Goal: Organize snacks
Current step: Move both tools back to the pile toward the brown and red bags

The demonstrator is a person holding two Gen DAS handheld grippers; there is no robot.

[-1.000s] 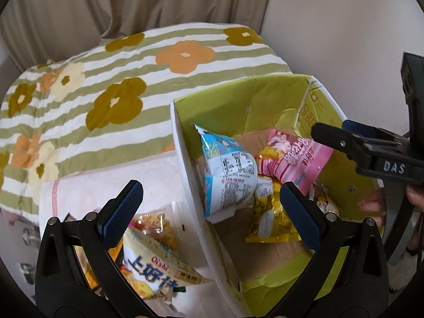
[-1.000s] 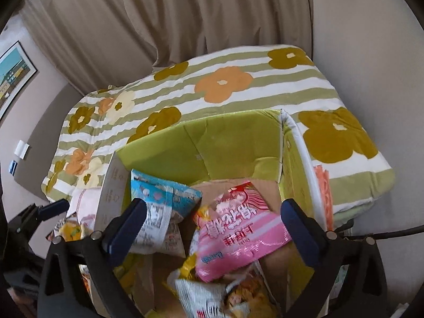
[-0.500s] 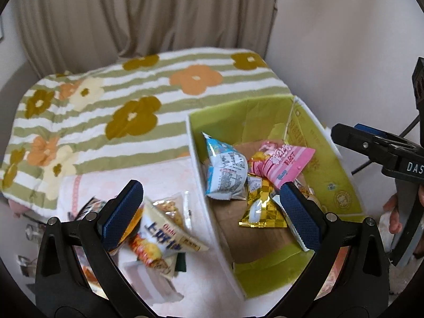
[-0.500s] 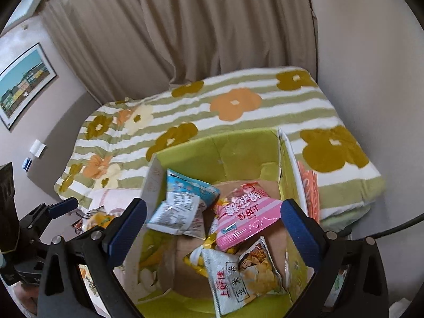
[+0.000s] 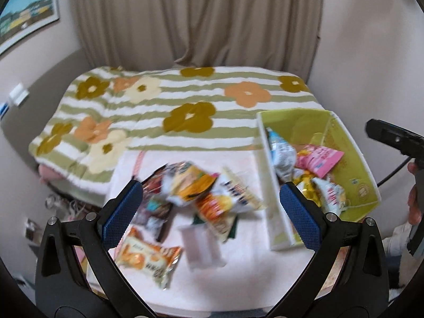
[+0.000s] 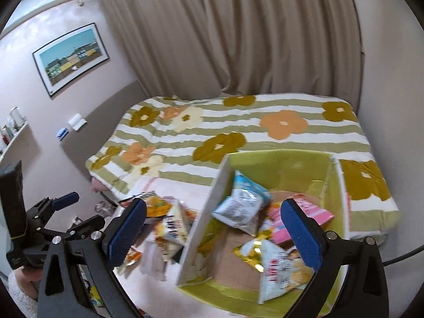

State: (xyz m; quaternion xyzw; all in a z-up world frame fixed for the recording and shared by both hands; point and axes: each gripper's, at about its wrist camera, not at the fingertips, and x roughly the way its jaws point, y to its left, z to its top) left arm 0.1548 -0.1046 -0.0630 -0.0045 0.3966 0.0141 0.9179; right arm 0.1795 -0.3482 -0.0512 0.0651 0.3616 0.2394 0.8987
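Observation:
A green cardboard box (image 5: 355,159) (image 6: 281,161) stands on the pink cloth at the right and holds several snack bags, among them a pink one (image 5: 319,159) (image 6: 315,212) and a blue-white one (image 5: 282,151) (image 6: 241,201). A pile of loose snack bags (image 5: 201,193) (image 6: 169,225) lies left of the box, with an orange bag (image 5: 148,258) nearest. My left gripper (image 5: 209,210) is open and empty, raised above the pile. My right gripper (image 6: 212,235) is open and empty above the box's left wall.
The pink cloth (image 5: 238,273) covers the foot of a bed with a green striped flower quilt (image 5: 185,100) (image 6: 238,132). Beige curtains (image 5: 196,18) hang behind. A framed picture (image 6: 71,58) hangs on the left wall. A wall stands close at the right.
Both grippers have pulled up and back from the box, so more of the bed and room shows. The left view has swung left over the loose pile.

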